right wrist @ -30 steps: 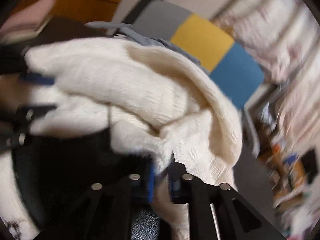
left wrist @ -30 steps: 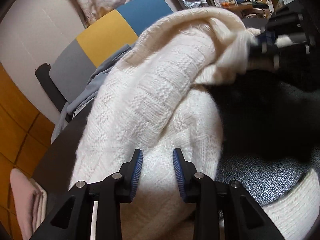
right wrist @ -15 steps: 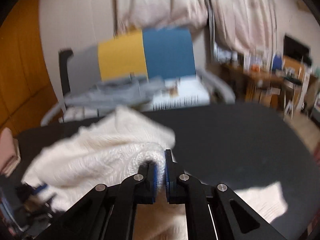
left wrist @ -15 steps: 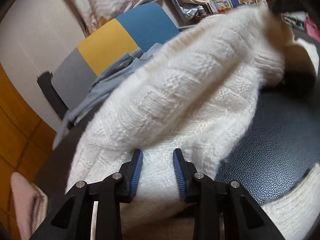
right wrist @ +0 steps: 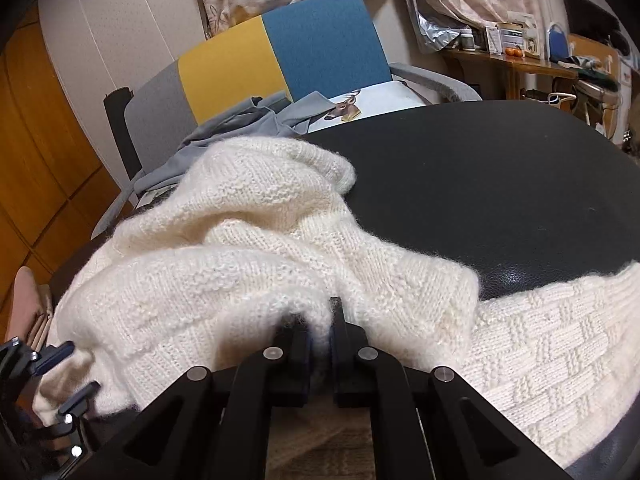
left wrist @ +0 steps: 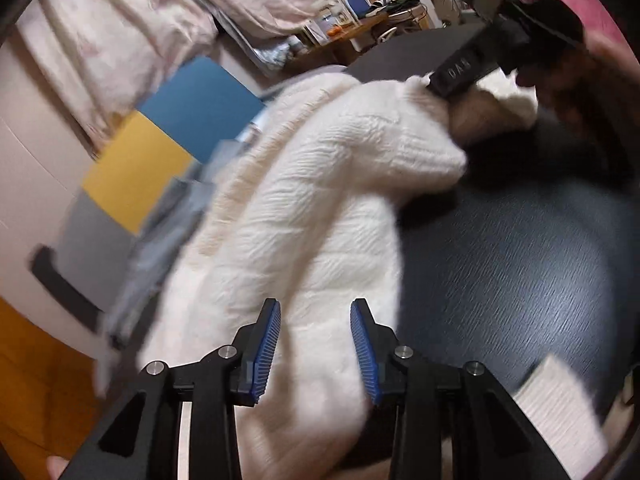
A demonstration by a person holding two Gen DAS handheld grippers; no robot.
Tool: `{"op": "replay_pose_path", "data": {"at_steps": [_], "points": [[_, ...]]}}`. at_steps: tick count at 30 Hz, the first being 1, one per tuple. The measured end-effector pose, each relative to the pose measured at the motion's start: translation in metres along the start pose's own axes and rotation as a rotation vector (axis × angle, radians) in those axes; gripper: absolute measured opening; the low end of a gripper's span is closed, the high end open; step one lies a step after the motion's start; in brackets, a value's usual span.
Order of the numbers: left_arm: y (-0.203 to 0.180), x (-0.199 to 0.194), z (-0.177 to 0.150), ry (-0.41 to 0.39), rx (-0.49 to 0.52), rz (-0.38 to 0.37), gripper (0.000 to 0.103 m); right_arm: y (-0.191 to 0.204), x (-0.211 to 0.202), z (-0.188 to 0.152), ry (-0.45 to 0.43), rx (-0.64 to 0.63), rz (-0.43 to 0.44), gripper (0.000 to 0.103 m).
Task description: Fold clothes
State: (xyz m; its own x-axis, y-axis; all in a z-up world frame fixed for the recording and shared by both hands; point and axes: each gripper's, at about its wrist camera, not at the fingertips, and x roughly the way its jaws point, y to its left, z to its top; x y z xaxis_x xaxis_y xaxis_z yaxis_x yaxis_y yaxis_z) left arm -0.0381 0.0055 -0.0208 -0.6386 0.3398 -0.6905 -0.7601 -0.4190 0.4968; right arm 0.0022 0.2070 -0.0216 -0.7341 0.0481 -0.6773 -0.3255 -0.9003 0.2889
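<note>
Your left gripper [left wrist: 315,344] is opening around the cream knit sweater [left wrist: 304,216], freshly swung rightward by your clamped right gripper [right wrist: 319,338]: fold progressing.

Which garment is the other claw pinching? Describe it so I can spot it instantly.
Start at the black table in front of the yellow-and-blue chair. Heaped on its near left side is the cream knit sweater, pinched in the right claw. Unlike the smooth grey garment behind it, it is fluffy, with a basket-weave pattern.

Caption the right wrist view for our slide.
Right gripper shut on cream knit sweater bunched on a black table.
</note>
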Motion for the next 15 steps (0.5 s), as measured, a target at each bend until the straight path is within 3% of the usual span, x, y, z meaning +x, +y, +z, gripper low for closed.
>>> {"op": "replay_pose_path", "data": {"at_steps": [1, 4, 7, 9, 11, 15], "points": [[0.006, 0.000, -0.003, 0.028, -0.026, -0.076, 0.037, 0.001, 0.000, -0.001, -0.002, -0.003, -0.003, 0.006], [0.019, 0.001, 0.005, 0.018, -0.080, -0.196, 0.036, 0.003, -0.002, -0.002, -0.006, -0.004, -0.003, 0.006], [0.039, 0.007, 0.004, 0.055, -0.196, -0.367, 0.037, 0.002, -0.003, -0.002, -0.008, 0.001, 0.004, 0.006], [0.037, 0.013, 0.003, 0.083, -0.171, -0.377, 0.040, 0.001, -0.003, -0.002, -0.010, 0.002, 0.007, 0.006], [0.026, 0.008, 0.001, 0.021, -0.108, -0.315, 0.044, 0.001, -0.003, -0.002, -0.010, 0.004, 0.009, 0.006], [0.039, 0.016, -0.001, 0.035, -0.240, -0.342, 0.045, 0.002, -0.003, -0.002, -0.012, 0.006, 0.010, 0.006]]}}
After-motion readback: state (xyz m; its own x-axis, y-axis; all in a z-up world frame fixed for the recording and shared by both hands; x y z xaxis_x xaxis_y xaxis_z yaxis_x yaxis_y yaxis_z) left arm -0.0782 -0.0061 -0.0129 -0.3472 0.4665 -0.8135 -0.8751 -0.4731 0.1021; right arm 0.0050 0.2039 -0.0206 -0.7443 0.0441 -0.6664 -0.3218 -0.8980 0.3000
